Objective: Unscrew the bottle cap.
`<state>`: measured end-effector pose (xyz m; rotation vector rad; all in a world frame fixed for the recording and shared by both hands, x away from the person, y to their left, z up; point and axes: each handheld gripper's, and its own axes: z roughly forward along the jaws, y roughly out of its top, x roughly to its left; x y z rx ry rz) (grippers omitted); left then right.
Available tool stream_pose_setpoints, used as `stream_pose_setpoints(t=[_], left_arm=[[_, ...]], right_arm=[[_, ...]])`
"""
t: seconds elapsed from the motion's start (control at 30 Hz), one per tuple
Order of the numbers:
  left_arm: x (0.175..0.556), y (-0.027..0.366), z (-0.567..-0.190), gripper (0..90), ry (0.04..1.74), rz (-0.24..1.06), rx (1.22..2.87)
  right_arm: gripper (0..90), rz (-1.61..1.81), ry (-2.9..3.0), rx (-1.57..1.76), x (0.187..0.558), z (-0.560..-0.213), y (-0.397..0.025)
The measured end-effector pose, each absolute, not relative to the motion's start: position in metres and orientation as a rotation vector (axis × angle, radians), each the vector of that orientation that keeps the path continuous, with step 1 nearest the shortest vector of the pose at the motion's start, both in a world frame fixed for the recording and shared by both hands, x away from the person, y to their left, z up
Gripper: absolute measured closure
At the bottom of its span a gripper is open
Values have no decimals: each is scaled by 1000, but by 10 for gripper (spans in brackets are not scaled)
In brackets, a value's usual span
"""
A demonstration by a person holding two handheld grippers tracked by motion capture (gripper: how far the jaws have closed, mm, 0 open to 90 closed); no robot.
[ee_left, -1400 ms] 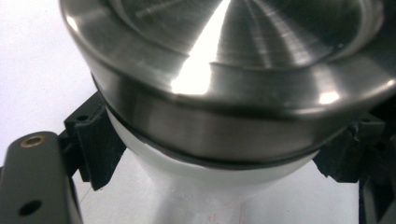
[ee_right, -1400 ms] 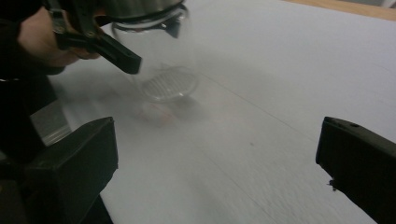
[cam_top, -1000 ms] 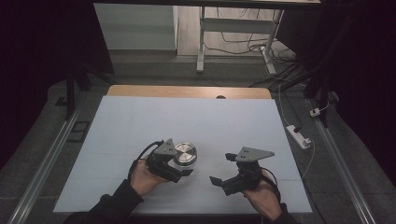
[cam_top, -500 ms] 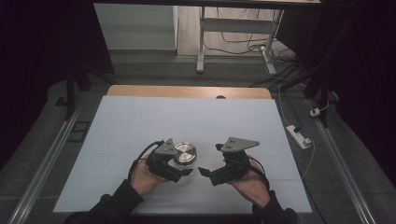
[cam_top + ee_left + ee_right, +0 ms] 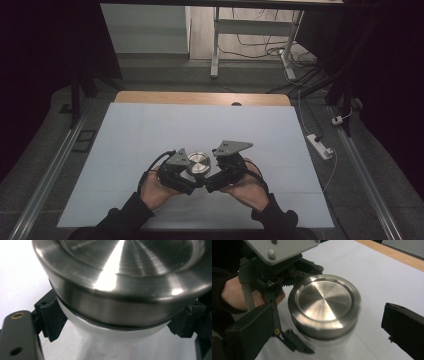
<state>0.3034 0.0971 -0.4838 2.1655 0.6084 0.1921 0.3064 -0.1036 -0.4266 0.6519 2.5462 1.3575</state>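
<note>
A round jar with a brushed steel lid [image 5: 199, 162] and a white body [image 5: 105, 336] stands on the white table cover [image 5: 150, 130]. My left gripper [image 5: 192, 177] is shut on the white body just under the lid, one jaw on each side, as the left gripper view [image 5: 117, 323] shows from close up. My right gripper [image 5: 214, 181] is at the jar's right side, open. In the right gripper view its two black jaws stand wide apart [image 5: 328, 315], with the lid [image 5: 324, 305] between and beyond them and not touched.
The white cover spreads over a wooden table whose far edge [image 5: 200, 97] shows bare wood. A power strip [image 5: 320, 145] and cables lie on the floor to the right. Metal rails [image 5: 55, 165] run along both sides.
My right gripper has moved left across the table, from well apart to right beside the jar. The left gripper and the jar have stayed in place.
</note>
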Motion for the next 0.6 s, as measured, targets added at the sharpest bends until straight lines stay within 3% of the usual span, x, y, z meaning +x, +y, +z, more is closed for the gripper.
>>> stream_pose_setpoints(t=[0.13,0.4,0.6], left_arm=[[303,97,-484,157,613,191,2167],[303,96,-483,157,604,184,2170],[302,98,-479,157,548,156,2171]], right_arm=[[0,1323,2544,645,308,-429,-94],[177,1325,2527,639,311,-434,-84],[182,1339,2586,511,313,-430,-88]])
